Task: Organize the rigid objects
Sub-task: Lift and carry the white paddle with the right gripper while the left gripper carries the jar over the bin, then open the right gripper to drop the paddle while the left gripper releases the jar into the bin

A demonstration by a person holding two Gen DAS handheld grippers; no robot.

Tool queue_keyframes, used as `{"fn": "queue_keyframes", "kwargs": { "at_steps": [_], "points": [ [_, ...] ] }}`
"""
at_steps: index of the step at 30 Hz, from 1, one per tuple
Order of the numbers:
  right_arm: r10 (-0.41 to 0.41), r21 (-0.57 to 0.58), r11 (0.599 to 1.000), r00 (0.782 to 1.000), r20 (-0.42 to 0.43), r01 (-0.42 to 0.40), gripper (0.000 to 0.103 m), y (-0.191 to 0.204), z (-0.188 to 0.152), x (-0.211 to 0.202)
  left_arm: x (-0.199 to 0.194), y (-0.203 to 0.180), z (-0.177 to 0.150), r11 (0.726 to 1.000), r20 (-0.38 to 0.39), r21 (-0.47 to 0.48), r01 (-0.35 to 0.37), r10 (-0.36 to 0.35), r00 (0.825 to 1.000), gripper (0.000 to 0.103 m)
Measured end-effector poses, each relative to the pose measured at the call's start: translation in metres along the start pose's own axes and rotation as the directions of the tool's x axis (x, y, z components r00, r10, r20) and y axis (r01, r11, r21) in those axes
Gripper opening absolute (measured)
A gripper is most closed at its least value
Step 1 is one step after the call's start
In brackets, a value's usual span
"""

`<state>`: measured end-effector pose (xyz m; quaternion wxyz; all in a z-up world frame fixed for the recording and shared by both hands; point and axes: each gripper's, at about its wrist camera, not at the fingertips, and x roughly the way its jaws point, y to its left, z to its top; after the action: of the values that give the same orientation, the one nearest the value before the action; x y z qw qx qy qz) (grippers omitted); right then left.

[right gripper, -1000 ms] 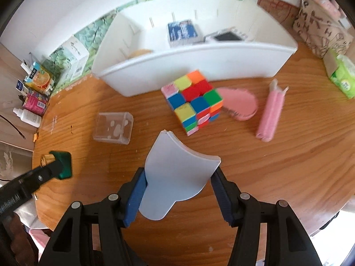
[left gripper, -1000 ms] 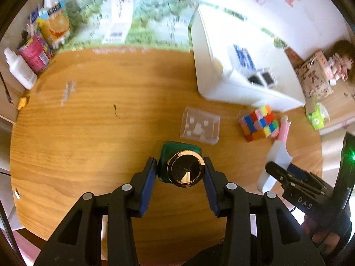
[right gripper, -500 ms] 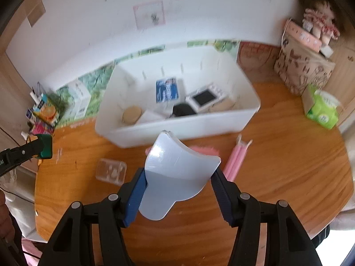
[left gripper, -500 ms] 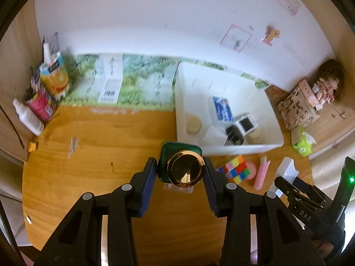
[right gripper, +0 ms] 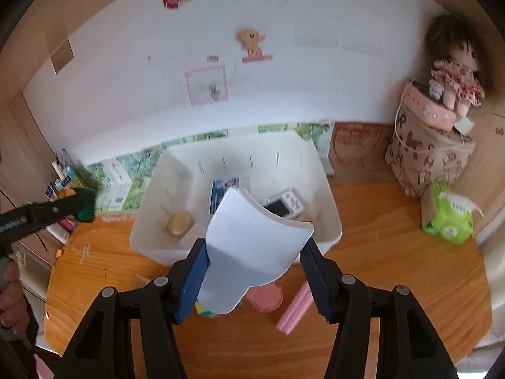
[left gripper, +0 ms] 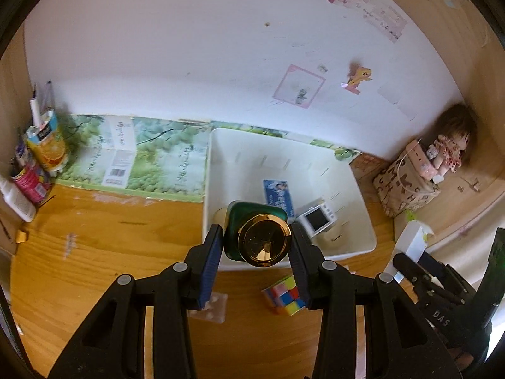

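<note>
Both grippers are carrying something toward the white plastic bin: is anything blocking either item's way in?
Nothing visible does. The green gold-capped bottle in the left gripper and the pale curved plastic piece in the right gripper are held above the open-topped white plastic bin, which has bare floor among its contents.

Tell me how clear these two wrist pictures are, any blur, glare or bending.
Left wrist view: strong fisheye bending with dark corners; the gold cap on the green bottle shows glare; the juice carton at the left edge is smeared. Right wrist view: softer overall, wall stickers and doll blurred; the white scoop stays fairly sharp.
</note>
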<state>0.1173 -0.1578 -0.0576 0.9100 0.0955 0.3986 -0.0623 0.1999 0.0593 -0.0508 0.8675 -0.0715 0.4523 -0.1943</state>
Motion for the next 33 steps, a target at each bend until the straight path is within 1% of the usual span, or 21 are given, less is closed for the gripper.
{"fn": "queue_keyframes", "kwargs": {
  "at_steps": [3,6,7,11,15,17,19,22,28,33],
  "points": [
    [0.018,0.001,1.000,0.999,0.042,-0.018,0.060,-0.009,0.011,-0.002,0.007,-0.008,0.002,1.000,0.029,0.002,-0.007,0.007,1.000,0.045],
    [0.033,-0.003,0.999,0.995,0.095,-0.033,0.060,-0.018,0.023,-0.003,0.015,-0.020,0.005,0.998,0.078,0.026,-0.057,0.055,0.995,0.045],
    [0.037,-0.007,0.999,0.993,0.115,-0.037,0.060,-0.021,0.026,-0.003,0.017,-0.022,0.006,0.998,0.087,0.030,-0.064,0.061,0.994,0.045],
    [0.047,-0.026,0.999,0.981,0.186,-0.043,0.060,-0.030,0.036,0.000,0.024,-0.028,0.010,0.998,0.141,0.030,-0.053,0.049,0.989,0.045],
    [0.056,-0.066,0.997,0.972,0.227,-0.042,0.060,-0.032,0.039,0.012,0.028,-0.030,0.013,0.998,0.203,0.025,-0.064,0.058,0.977,0.045],
    [0.064,-0.079,0.996,0.970,0.235,-0.047,0.060,-0.032,0.041,0.021,0.032,-0.029,0.014,0.996,0.221,0.027,-0.081,0.073,0.973,0.045],
    [0.077,-0.087,0.995,0.968,0.239,-0.058,0.060,-0.033,0.042,0.031,0.041,-0.027,0.017,0.993,0.210,0.032,-0.117,0.108,0.972,0.045],
    [0.101,-0.104,0.991,0.966,0.239,-0.078,0.060,-0.032,0.043,0.045,0.048,-0.024,0.018,0.990,0.210,0.025,-0.140,0.131,0.969,0.045],
    [0.150,-0.126,0.984,0.964,0.218,-0.125,0.060,-0.029,0.042,0.070,0.063,-0.022,0.019,0.986,0.204,0.010,-0.164,0.158,0.966,0.045],
    [0.174,-0.118,0.981,0.967,0.184,-0.154,0.060,-0.030,0.043,0.086,0.074,-0.027,0.017,0.986,0.173,0.024,-0.165,0.159,0.972,0.045]
  ]
}}
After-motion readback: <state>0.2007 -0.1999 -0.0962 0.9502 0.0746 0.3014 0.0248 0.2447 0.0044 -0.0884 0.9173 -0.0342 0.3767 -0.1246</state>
